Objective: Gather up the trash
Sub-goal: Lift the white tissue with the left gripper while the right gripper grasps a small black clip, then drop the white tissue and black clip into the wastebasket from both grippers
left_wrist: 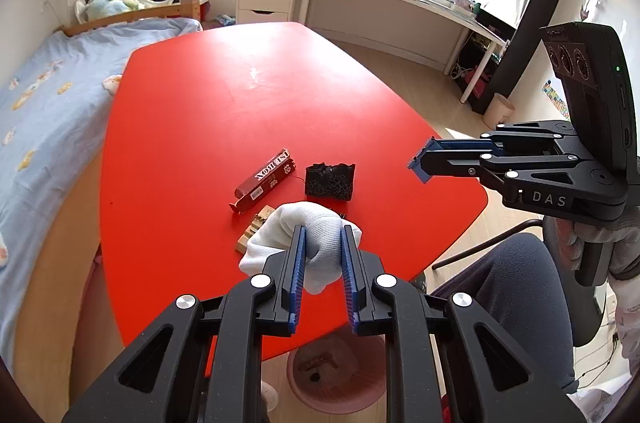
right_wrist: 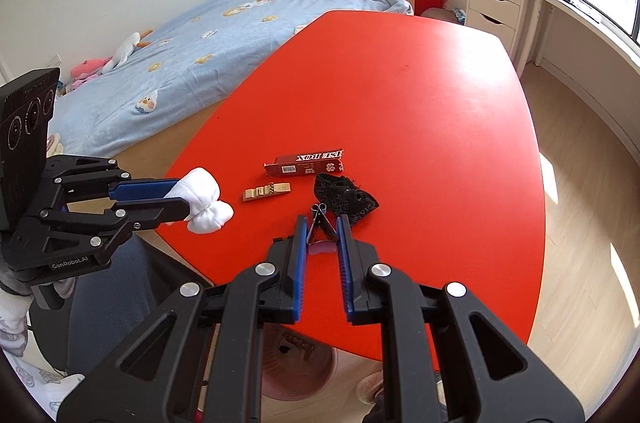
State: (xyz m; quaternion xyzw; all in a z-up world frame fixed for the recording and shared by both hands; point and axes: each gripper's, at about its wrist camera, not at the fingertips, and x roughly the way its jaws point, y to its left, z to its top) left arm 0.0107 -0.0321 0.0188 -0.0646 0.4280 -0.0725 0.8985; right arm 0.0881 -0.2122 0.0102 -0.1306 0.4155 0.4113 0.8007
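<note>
The left gripper reaches out level above the near edge of the glossy red oval surface, its two blue ribbed pads closed partway onto a soft white knitted cloth bundle. The bundle bulges out ahead of the fingertips and hangs in the air, clear of the surface, as the right wrist view shows.

The right gripper is held lower and to the right of it, angled across towards the middle of the surface. Its jaws stand a little apart and grip nothing. Between and just beyond its fingertips lies a small metal spring clip with dark handles, flat on the surface.

Further in lie three more pieces. A long dark-red cardboard box with white lettering lies flat, one end flap open. Just to its right sits a crumpled black mesh-like scrap, limp and irregular. Nearer than the box is a small tan ridged piece, hard-looking and stepped; what it is made of I cannot tell.

Below the near edge of the surface, on the wooden floor, stands a round pink plastic bin with some scraps inside. A bed with a pale blue quilted cover runs along the left side.
</note>
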